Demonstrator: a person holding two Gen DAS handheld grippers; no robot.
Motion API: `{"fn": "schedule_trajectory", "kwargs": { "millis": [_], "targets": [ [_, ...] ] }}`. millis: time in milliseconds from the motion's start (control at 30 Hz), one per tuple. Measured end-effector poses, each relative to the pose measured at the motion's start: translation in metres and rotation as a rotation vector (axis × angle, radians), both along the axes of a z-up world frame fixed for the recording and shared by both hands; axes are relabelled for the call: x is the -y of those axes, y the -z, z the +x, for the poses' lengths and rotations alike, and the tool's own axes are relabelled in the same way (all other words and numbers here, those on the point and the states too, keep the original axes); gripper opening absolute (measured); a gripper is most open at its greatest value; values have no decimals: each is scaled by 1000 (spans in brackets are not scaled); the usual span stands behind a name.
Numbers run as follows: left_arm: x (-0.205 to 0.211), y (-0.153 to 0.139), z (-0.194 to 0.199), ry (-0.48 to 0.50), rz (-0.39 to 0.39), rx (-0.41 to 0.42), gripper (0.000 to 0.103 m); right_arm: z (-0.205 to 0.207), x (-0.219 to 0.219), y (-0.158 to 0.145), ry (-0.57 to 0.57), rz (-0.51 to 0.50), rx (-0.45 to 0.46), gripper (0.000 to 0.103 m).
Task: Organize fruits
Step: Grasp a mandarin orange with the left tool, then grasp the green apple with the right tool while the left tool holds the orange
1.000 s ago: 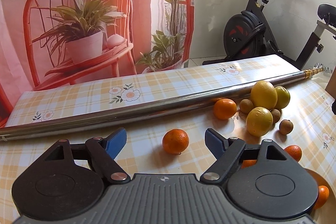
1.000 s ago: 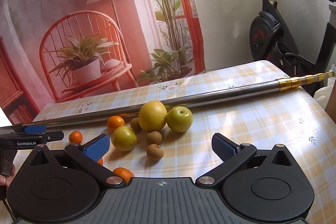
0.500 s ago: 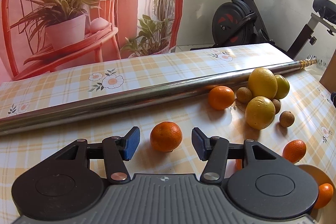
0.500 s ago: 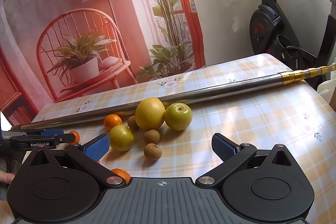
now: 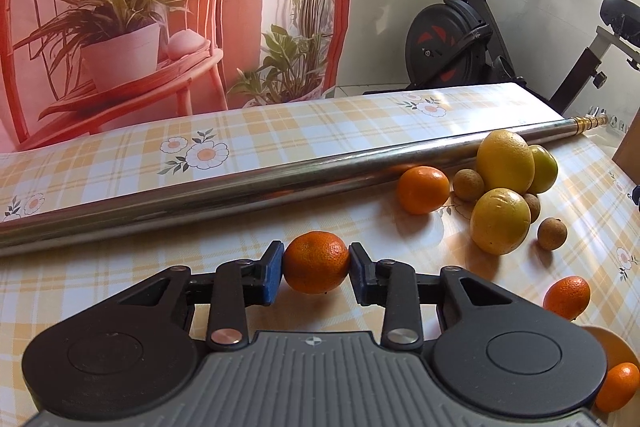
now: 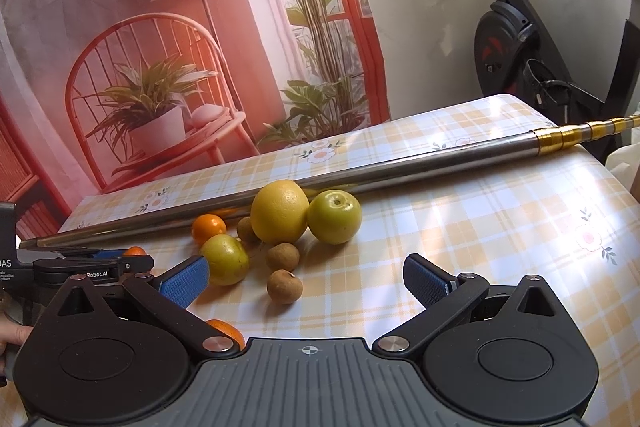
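The left tongs (image 5: 316,269) have just been closing and now clamp a small mandarin (image 5: 316,268) on the counter (image 5: 248,147). The right tongs (image 6: 306,277) stand wide apart, holding nothing

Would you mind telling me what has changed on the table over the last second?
The left hand-held gripper came forward and down around the lone mandarin, and its jaws have just been closing; the blue pads now press both sides of it. The right hand-held gripper stayed open and empty. The fruit cluster and metal pole have not moved.
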State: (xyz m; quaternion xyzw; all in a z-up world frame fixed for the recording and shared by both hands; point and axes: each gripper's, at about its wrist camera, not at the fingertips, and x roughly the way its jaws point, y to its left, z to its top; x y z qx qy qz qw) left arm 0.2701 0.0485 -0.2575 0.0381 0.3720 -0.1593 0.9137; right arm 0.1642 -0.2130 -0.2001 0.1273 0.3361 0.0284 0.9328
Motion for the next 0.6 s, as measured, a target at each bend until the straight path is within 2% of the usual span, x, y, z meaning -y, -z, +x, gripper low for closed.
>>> {"fn": "schedule_trajectory", "kwargs": {
  "millis": [333, 433, 600],
  "targets": [
    [-4, -18, -23, -8, -23, 54, 37, 6, 4, 0, 15, -22, 26, 103],
    [-8, -25, -33, -19, -37, 71, 37, 13, 8, 0, 25, -50, 45, 103],
    [-20, -38, -46, -69, -86, 91, 37, 28, 9, 6, 17, -123, 86, 97]
  ]
}}
